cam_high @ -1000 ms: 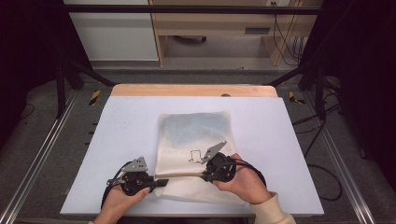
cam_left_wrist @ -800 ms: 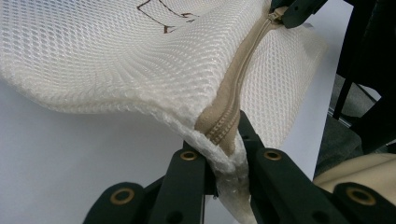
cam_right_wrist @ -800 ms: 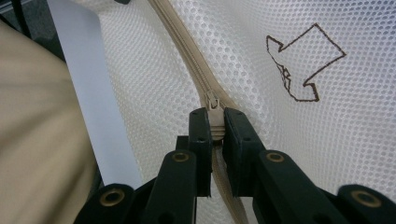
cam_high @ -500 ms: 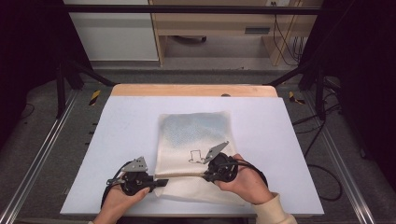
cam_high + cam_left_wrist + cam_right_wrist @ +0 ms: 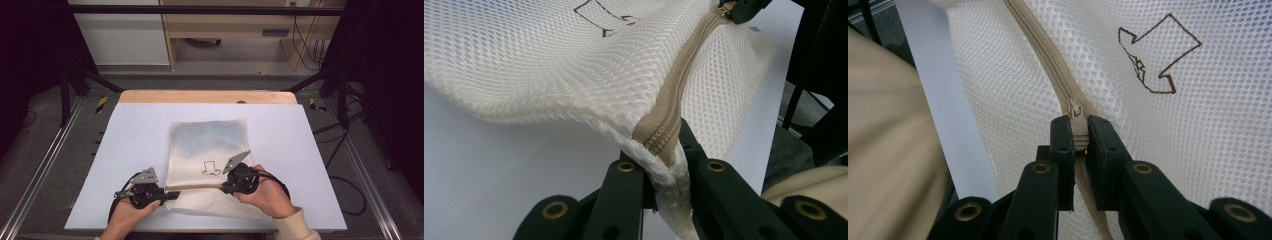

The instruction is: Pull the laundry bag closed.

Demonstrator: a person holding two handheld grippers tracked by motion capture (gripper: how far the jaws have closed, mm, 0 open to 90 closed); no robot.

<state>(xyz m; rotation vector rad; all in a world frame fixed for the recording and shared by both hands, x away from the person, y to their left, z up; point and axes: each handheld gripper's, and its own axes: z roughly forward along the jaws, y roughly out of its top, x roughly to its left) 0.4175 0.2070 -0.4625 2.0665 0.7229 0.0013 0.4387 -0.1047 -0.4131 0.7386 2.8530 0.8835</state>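
Nothing moved, hand-held grippers (image 5: 172,194) (image 5: 225,186) clamping mesh bag (image 5: 207,145)

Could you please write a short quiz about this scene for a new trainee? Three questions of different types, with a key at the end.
1. True or false: the left hand-held gripper is shut on the end of the mesh bag at its zipper.
2. What does the right hand-held gripper clamp? A) the zipper pull B) the brown outline drawing C) the table edge
3. Fill in: the mesh bag lies on a pale ____ table.

Key: 1 true; 2 A; 3 blue
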